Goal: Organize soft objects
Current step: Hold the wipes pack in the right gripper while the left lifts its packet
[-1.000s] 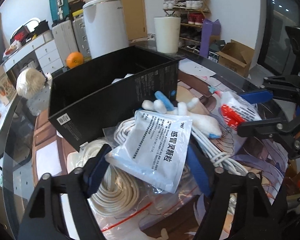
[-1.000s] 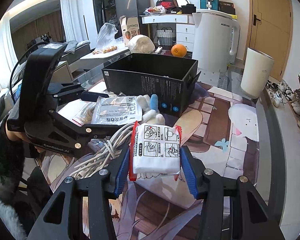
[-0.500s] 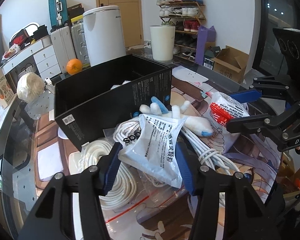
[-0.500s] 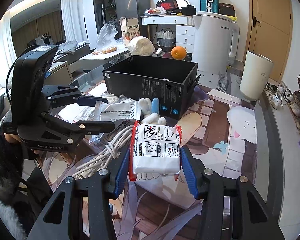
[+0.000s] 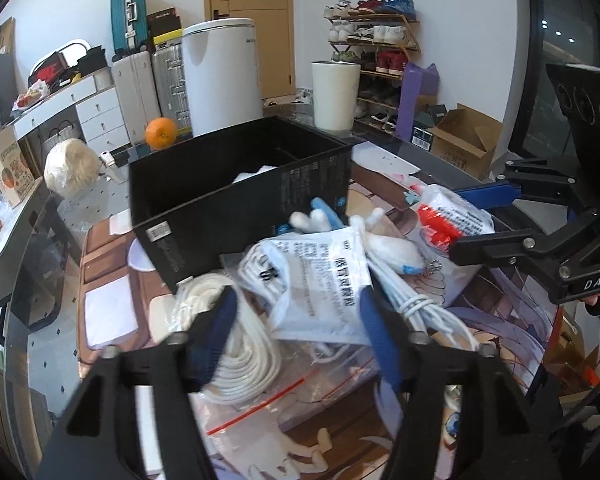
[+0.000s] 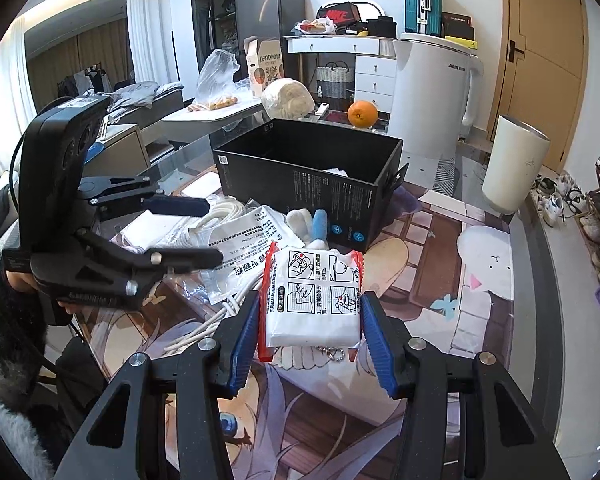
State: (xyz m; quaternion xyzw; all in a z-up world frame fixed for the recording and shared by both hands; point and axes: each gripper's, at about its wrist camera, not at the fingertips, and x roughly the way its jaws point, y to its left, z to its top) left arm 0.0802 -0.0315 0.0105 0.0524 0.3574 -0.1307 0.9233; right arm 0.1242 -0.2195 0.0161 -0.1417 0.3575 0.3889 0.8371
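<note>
My right gripper (image 6: 308, 320) is shut on a white wipes pack with red ends (image 6: 312, 296), held above the table; the pack also shows in the left wrist view (image 5: 448, 216). My left gripper (image 5: 296, 316) is open, its blue pads either side of a white medicine sachet (image 5: 324, 284) that lies on the white cable coil (image 5: 236, 352); the sachet also shows in the right wrist view (image 6: 244, 240). A white and blue plush toy (image 5: 384, 240) lies between the packs. The open black box (image 5: 236, 184) stands just beyond.
An orange (image 5: 161, 132), a white cloth bundle (image 5: 70, 168), a white appliance (image 5: 220, 76) and a white bin (image 5: 335, 94) stand behind the box. A clear zip bag (image 5: 268, 408) lies under the cables. The table edge (image 6: 548, 248) curves at the right.
My left gripper has let go of the sachet and pulled back a little; the sachet now rests crumpled on the cables. My right gripper still holds the wipes pack, nearly unmoved.
</note>
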